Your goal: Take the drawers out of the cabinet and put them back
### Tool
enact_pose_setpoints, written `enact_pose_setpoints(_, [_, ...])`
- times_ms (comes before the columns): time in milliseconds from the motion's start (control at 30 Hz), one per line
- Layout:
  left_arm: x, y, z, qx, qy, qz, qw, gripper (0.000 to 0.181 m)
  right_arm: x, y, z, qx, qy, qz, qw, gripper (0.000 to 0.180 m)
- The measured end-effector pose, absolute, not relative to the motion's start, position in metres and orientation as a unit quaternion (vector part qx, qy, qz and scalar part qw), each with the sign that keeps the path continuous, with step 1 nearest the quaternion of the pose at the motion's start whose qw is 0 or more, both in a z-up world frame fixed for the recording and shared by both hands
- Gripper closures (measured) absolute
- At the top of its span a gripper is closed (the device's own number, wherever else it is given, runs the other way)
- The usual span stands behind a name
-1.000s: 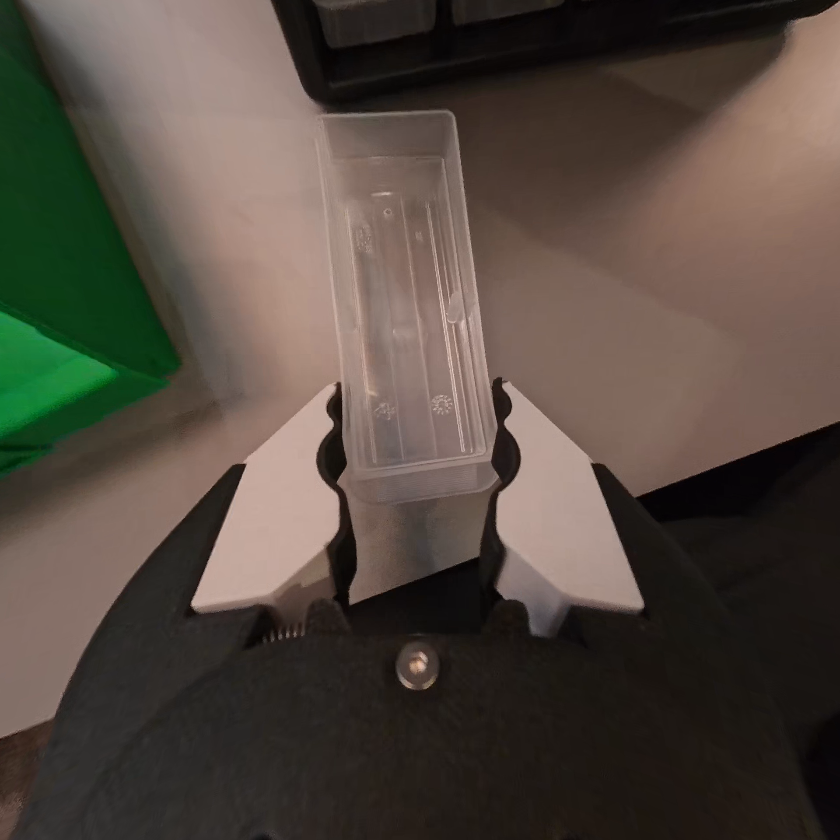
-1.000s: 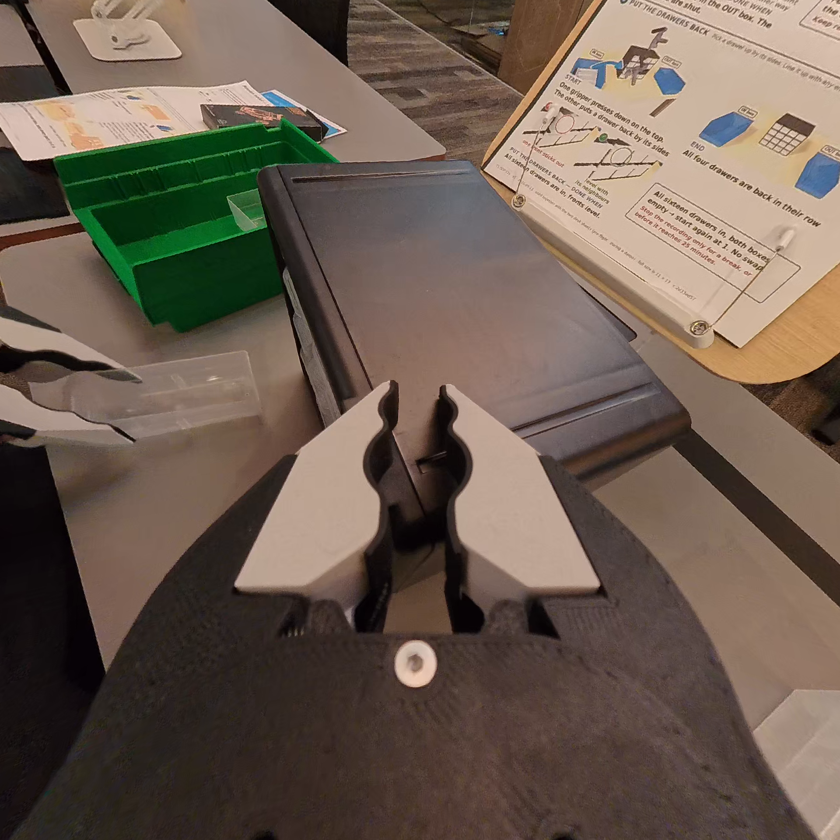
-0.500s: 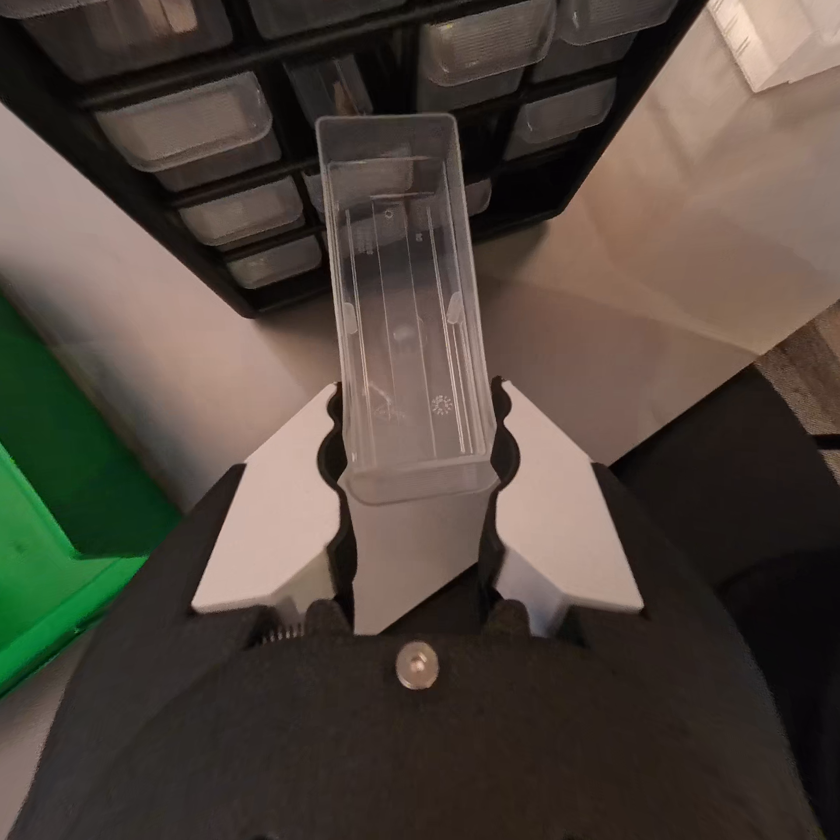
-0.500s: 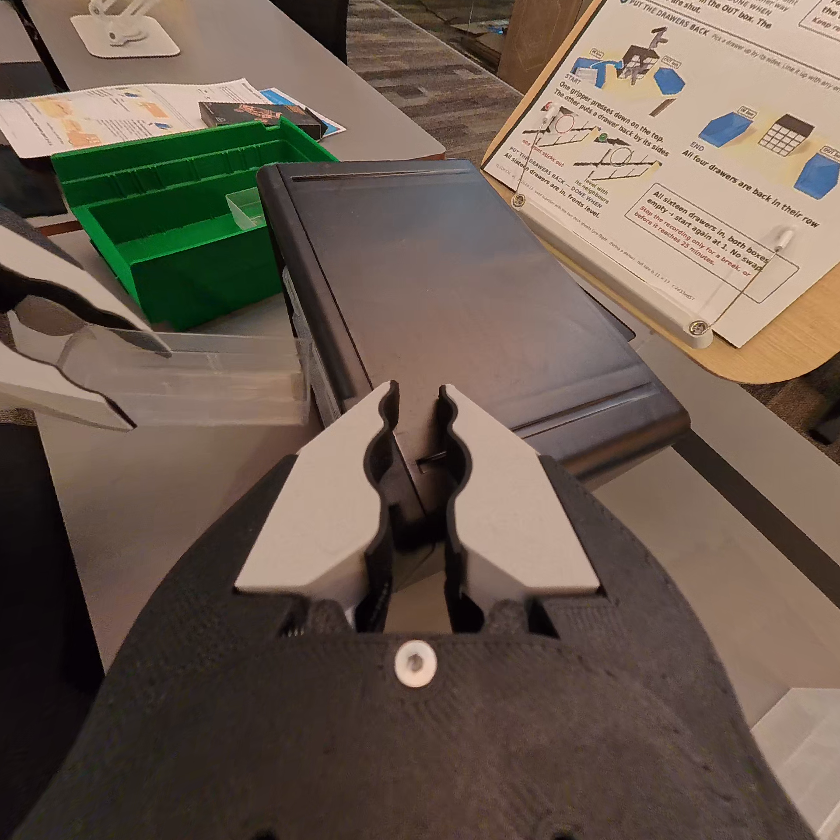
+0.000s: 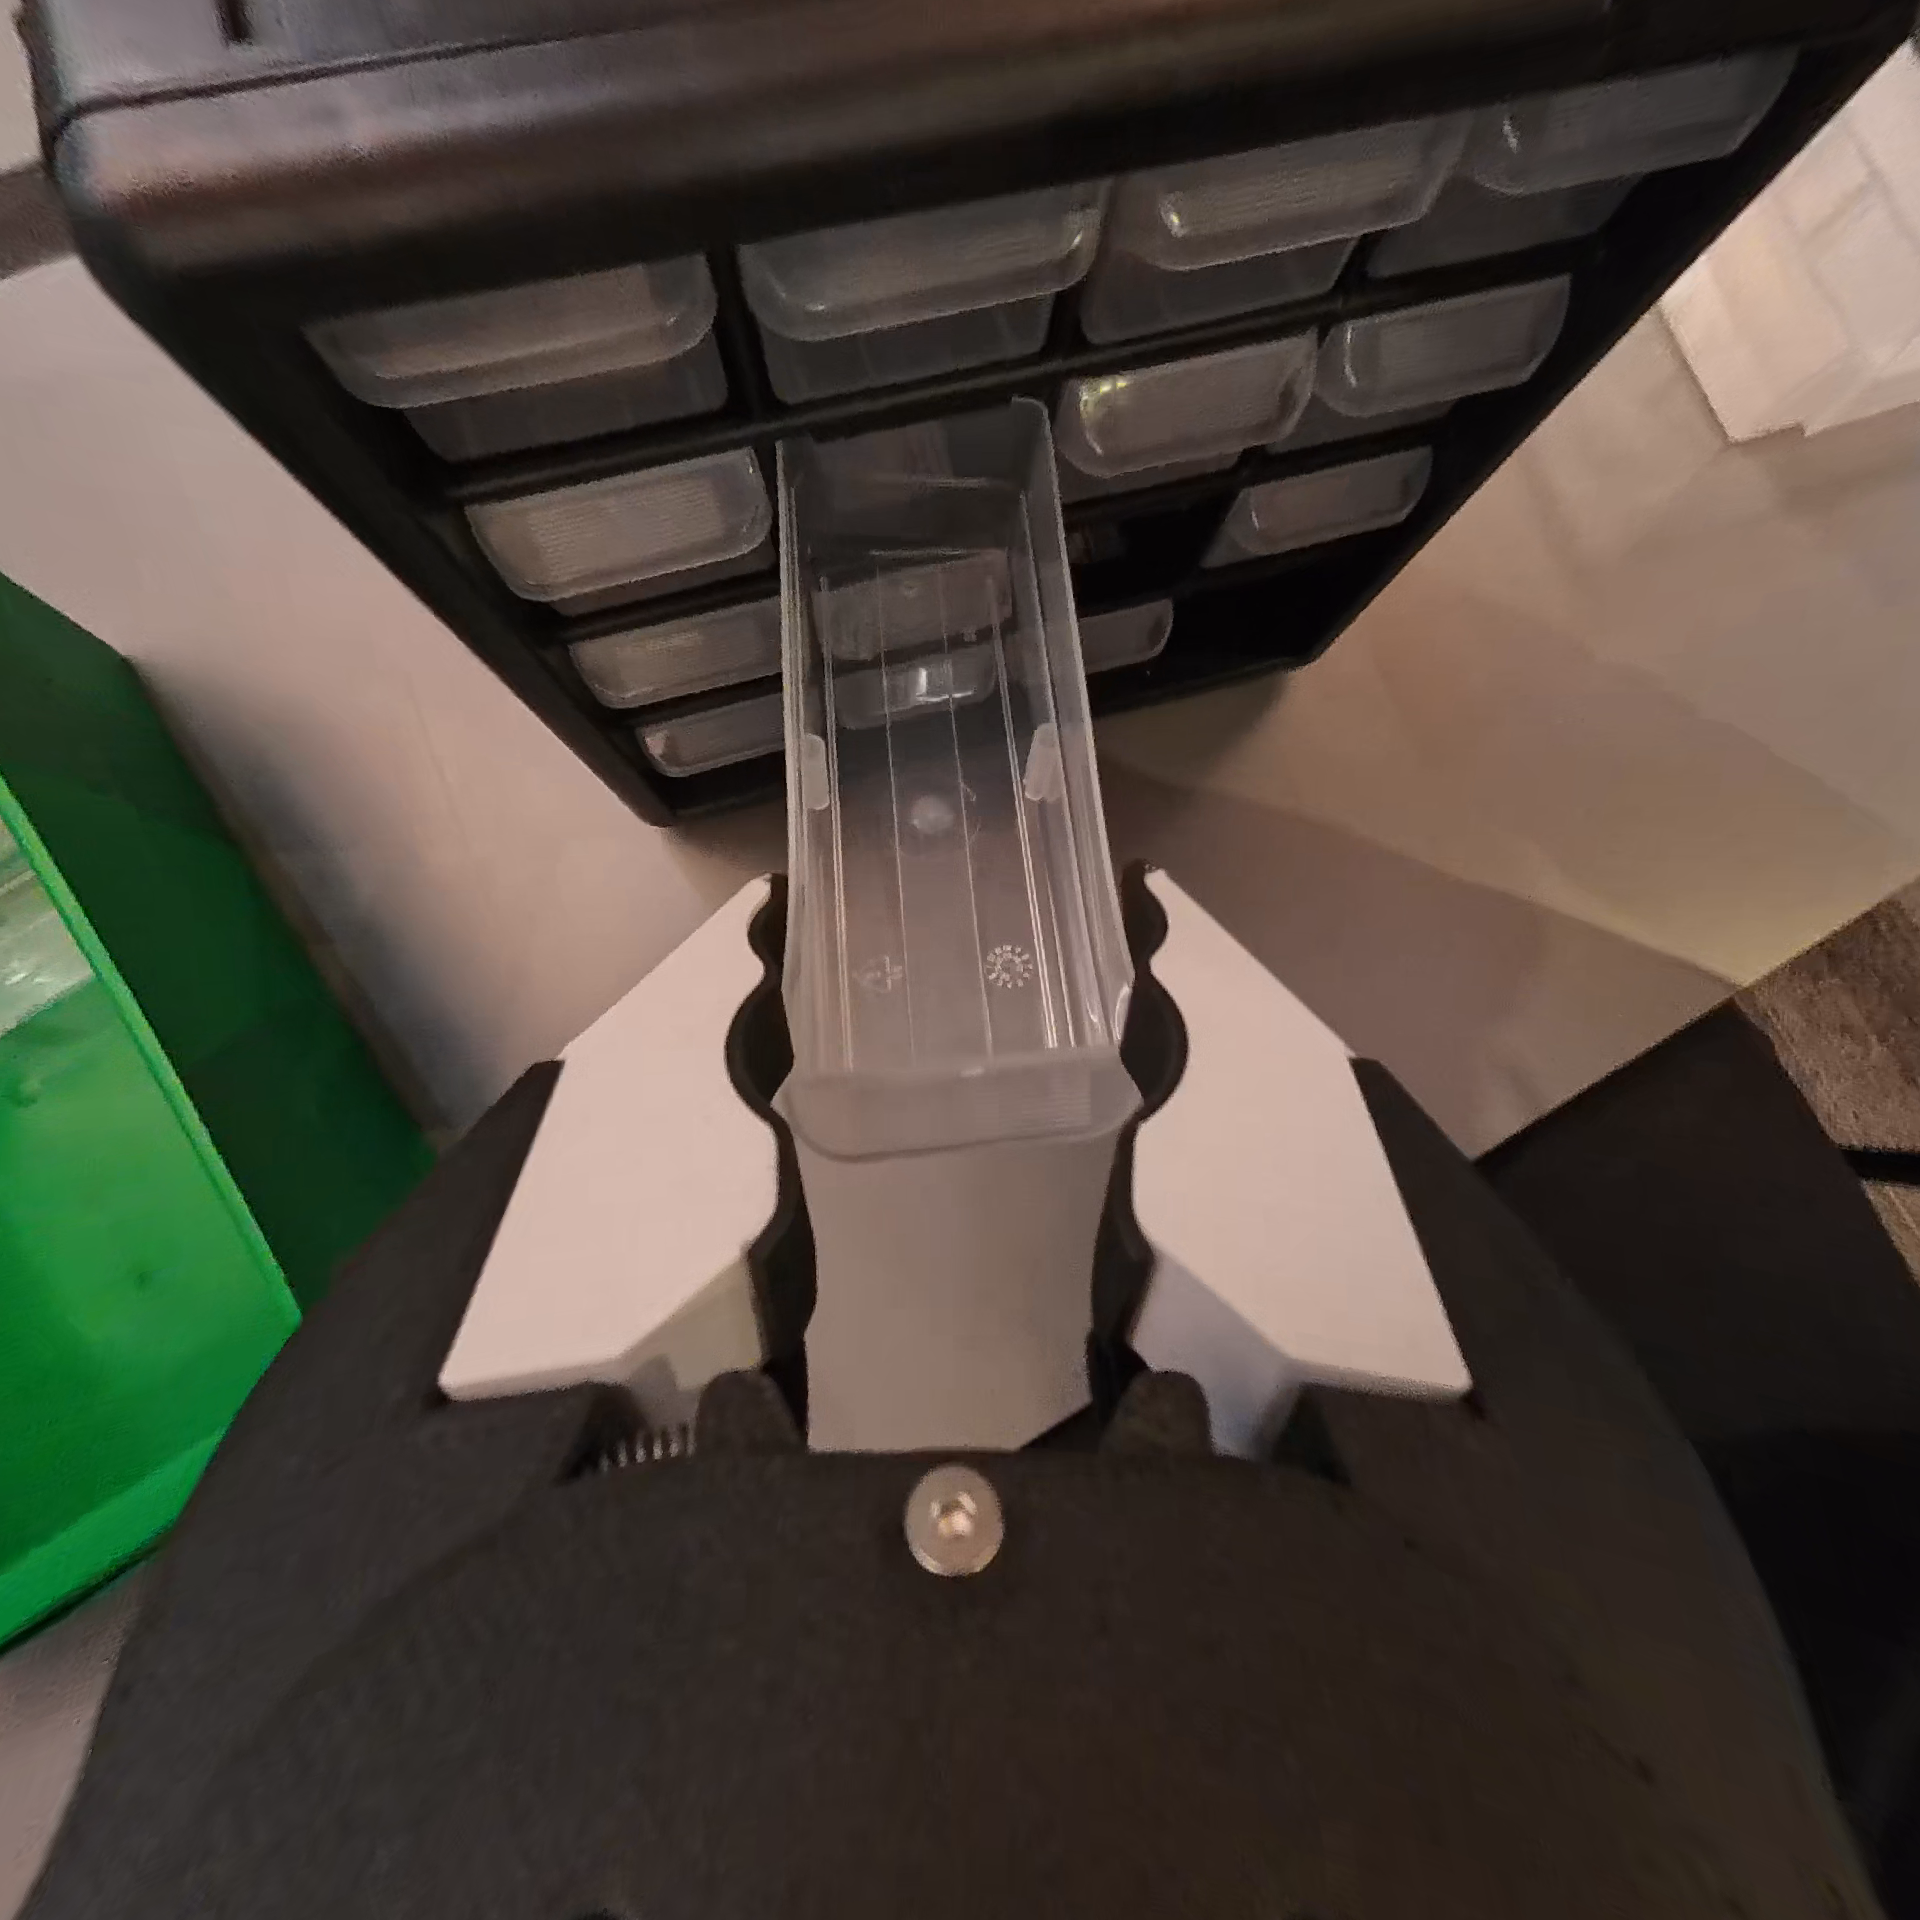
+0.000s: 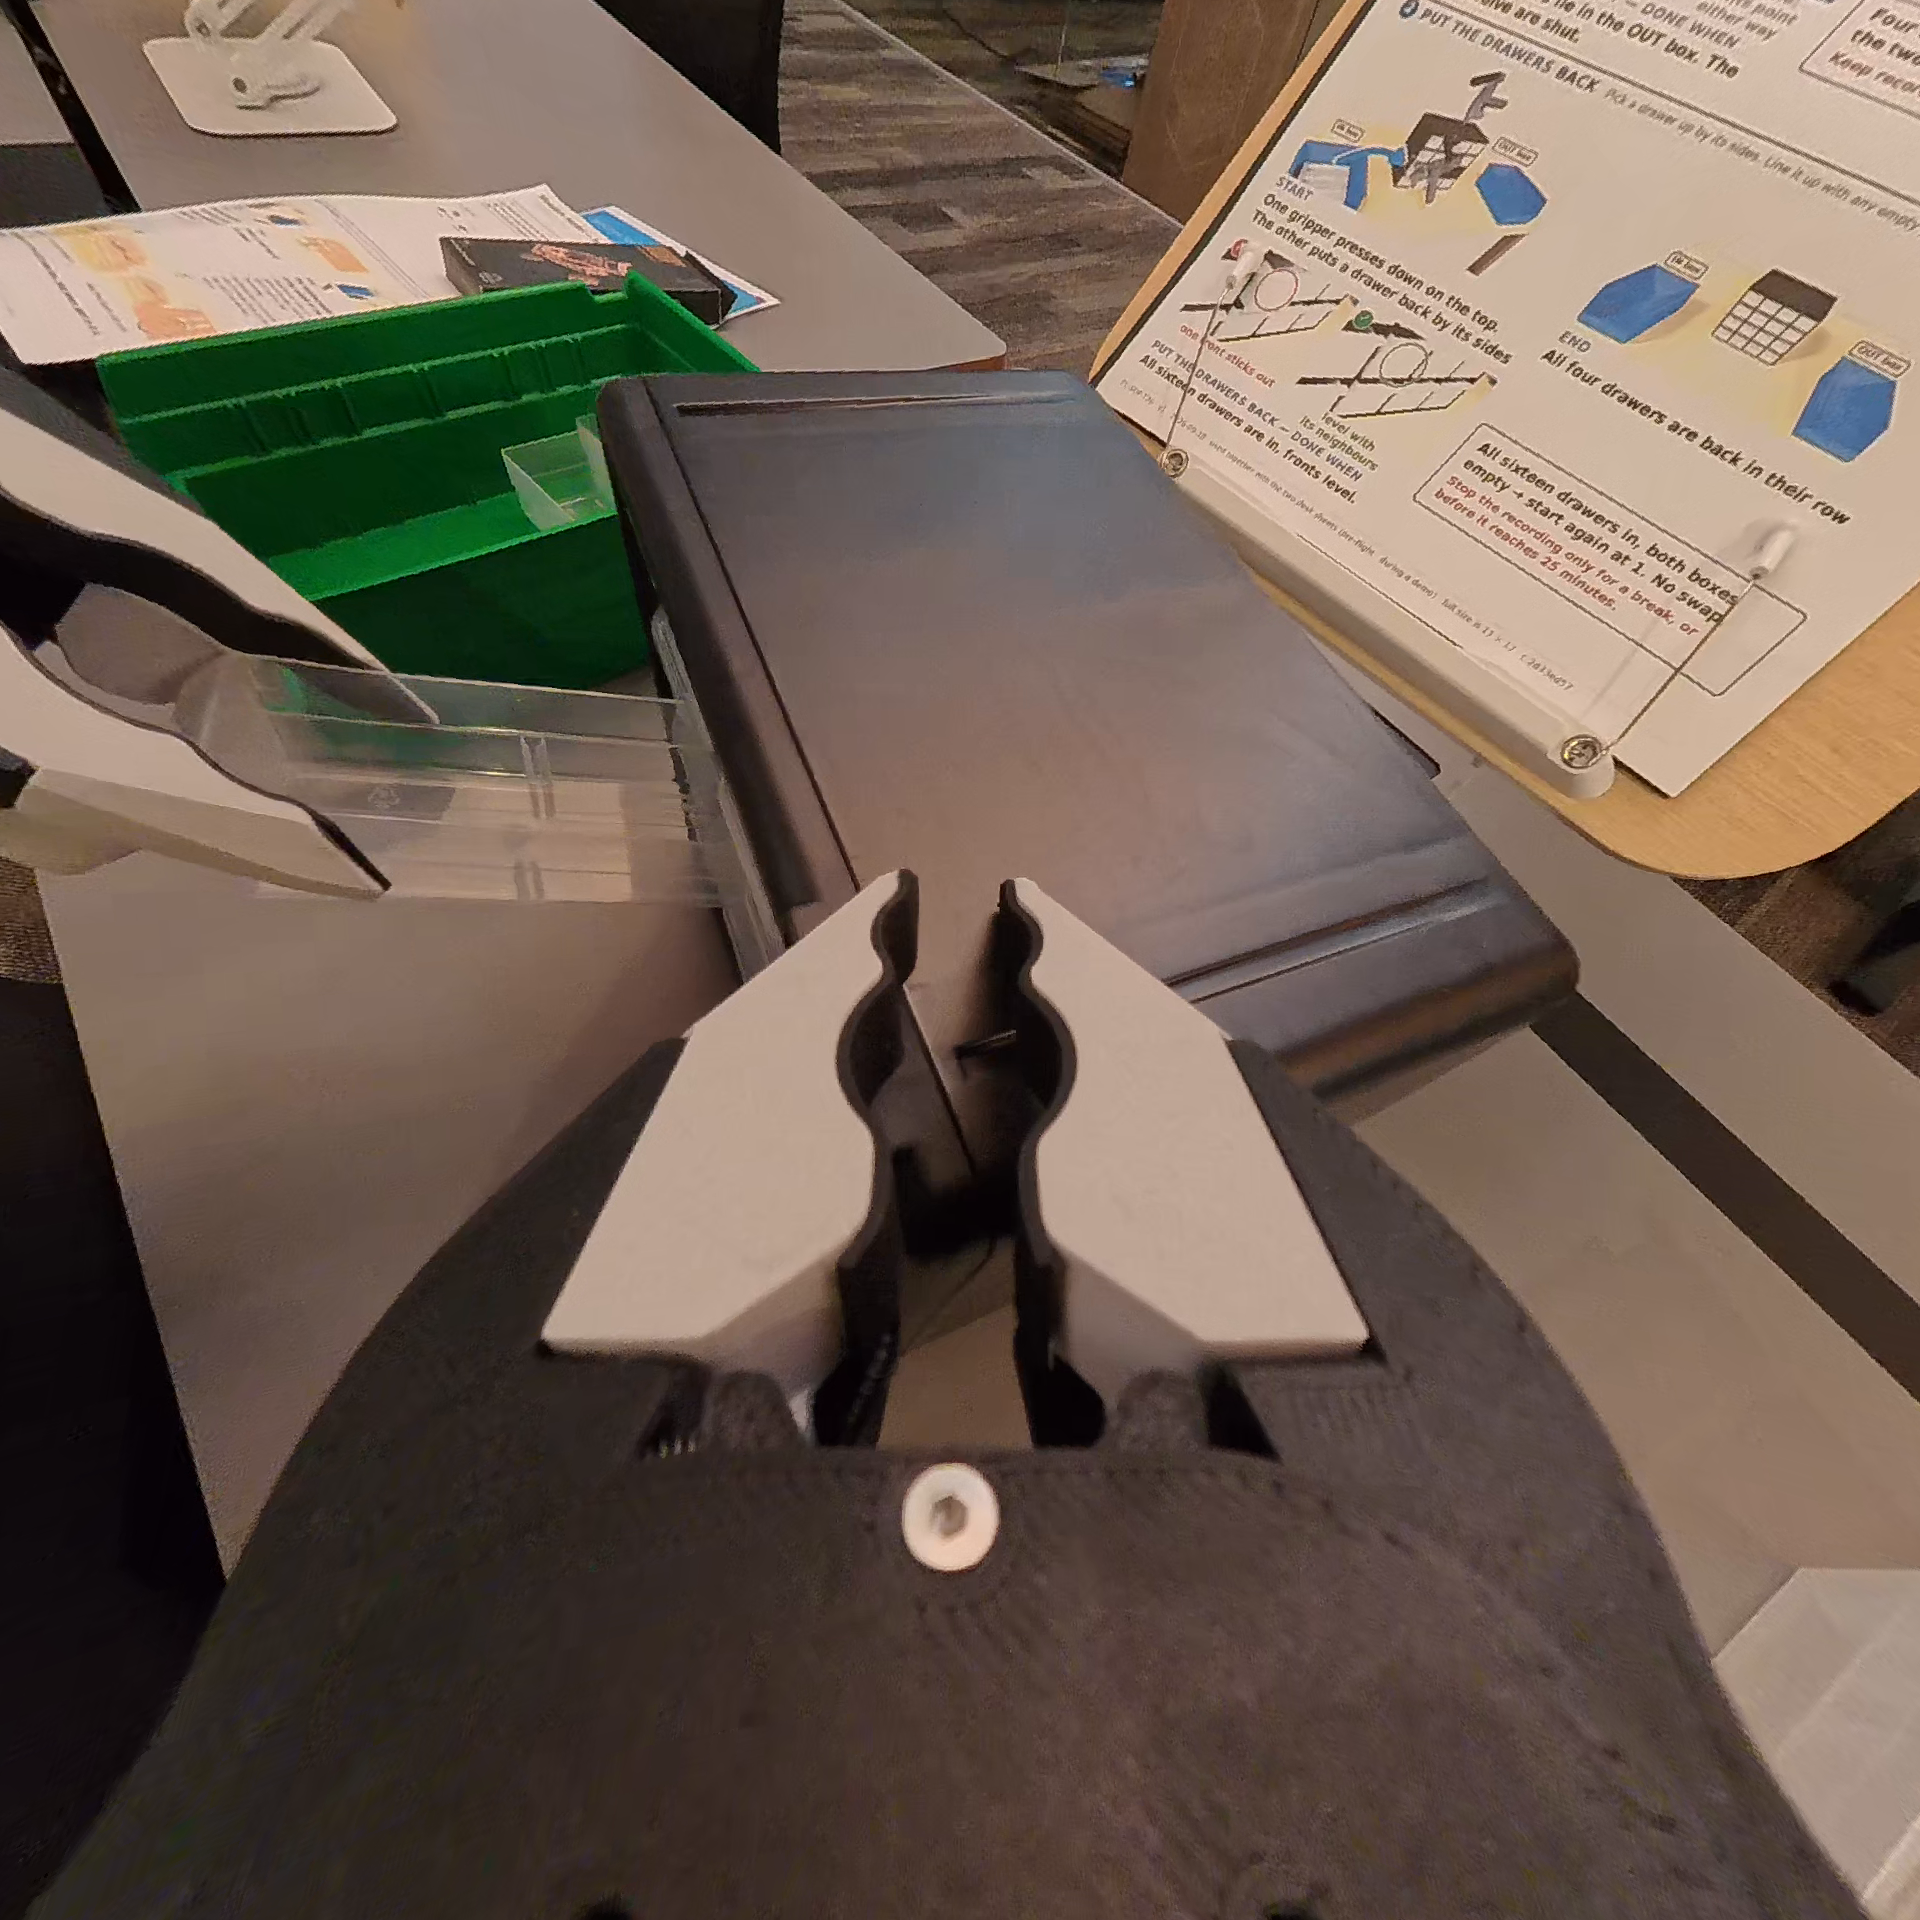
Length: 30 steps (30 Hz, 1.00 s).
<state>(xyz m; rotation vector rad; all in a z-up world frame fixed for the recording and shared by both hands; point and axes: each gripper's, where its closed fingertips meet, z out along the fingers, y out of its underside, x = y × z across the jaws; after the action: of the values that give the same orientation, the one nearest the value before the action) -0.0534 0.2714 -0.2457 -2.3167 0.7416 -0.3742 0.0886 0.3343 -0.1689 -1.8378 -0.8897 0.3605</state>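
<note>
My left gripper (image 5: 958,878) is shut on the sides of a clear empty drawer (image 5: 935,790), held level. The drawer's far end is at an open slot in the second row, second from left, of the black cabinet (image 5: 623,135). Clear drawers fill the slots around it. In the right wrist view the drawer (image 6: 561,790) meets the cabinet's front, with the left gripper (image 6: 400,800) behind it. My right gripper (image 6: 958,894) is shut and empty, with its tips down on the near edge of the cabinet's top (image 6: 1039,644).
A green bin (image 6: 416,520) stands left of the cabinet with a clear drawer (image 6: 556,478) in it; it also shows in the left wrist view (image 5: 104,1143). An instruction board (image 6: 1558,364) leans at the right. Papers (image 6: 260,270) lie behind. A pale box (image 6: 1829,1704) sits at the near right.
My left gripper has carried the drawer up and forward from over the table to the cabinet's front, where its far end now meets an open slot. The right gripper has not moved.
</note>
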Motion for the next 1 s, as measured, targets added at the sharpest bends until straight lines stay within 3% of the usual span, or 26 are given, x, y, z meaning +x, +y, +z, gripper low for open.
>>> enact_pose_setpoints(600, [-0.023,0.303,-0.259,-0.841,0.213,-0.177,0.466,0.116,0.089,0.334,-0.169,-0.763,-0.369,0.147,0.51,0.166])
enact_pose_setpoints(800, [-0.015,0.287,-0.242,-0.786,0.29,-0.21,0.505,0.088,0.089,0.334,-0.169,-0.762,-0.37,0.148,0.511,0.166])
enact_pose_setpoints(1000, [-0.051,0.288,-0.254,-0.783,0.316,-0.156,0.513,0.103,0.089,0.334,-0.169,-0.762,-0.37,0.147,0.511,0.166])
